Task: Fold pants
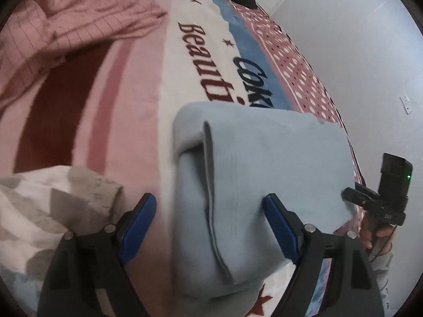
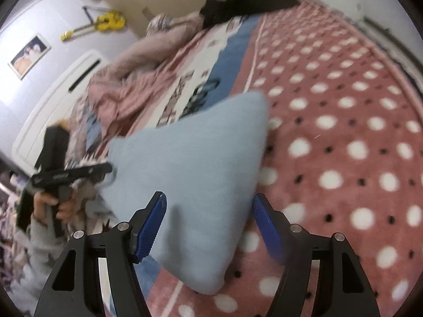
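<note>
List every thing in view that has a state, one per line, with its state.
Light blue pants: folded into a thick bundle, lying on the blanket.
Blanket: spread flat over the bed.
Pink sheet: crumpled in a heap.
Left claw: open, pads apart over the pants.
Right claw: open, gripping nothing, pants between the pads.

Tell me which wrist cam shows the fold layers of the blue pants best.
Left wrist view: the light blue pants lie sharp on the blanket, with the stacked fold edges visible along their left side. The right wrist view shows the same pants blurred, as a plain wedge with no layers visible.
</note>
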